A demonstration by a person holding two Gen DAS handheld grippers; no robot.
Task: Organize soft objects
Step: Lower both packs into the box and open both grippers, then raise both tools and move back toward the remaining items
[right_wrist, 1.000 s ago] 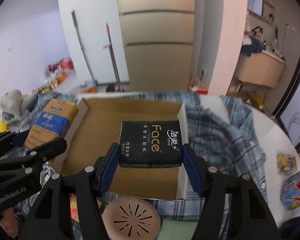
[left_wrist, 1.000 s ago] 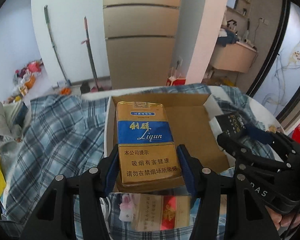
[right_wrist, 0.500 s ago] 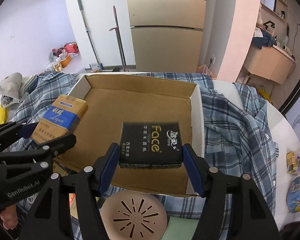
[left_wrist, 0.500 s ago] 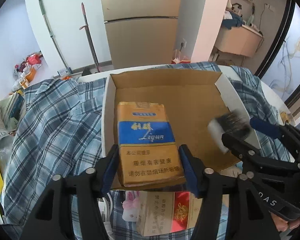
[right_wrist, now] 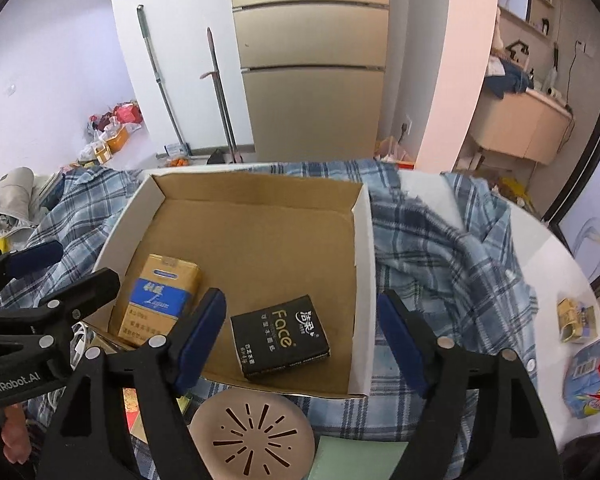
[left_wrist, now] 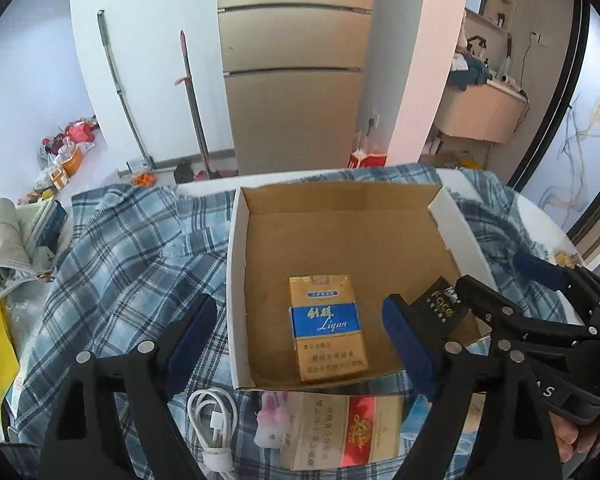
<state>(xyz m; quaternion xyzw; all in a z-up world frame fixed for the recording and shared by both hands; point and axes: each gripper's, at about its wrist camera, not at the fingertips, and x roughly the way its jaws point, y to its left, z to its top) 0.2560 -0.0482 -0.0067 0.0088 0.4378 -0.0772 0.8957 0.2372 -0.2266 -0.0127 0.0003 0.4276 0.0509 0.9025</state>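
Hovering over the cardboard box (left_wrist: 340, 240), the left tool (left_wrist: 300, 344) has just spread its jaws; the gold pack (left_wrist: 326, 330) lies free near the box's front edge. Right view: the right tool (right_wrist: 300, 336) has likewise parted, the black tissue pack (right_wrist: 280, 338) resting loose by the box's front-right corner.

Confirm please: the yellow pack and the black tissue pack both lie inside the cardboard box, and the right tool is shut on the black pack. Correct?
Not quite. The right tool is open; its pads do not touch the black tissue pack, as the right wrist view shows. The yellow pack and the black one do lie inside the cardboard box.
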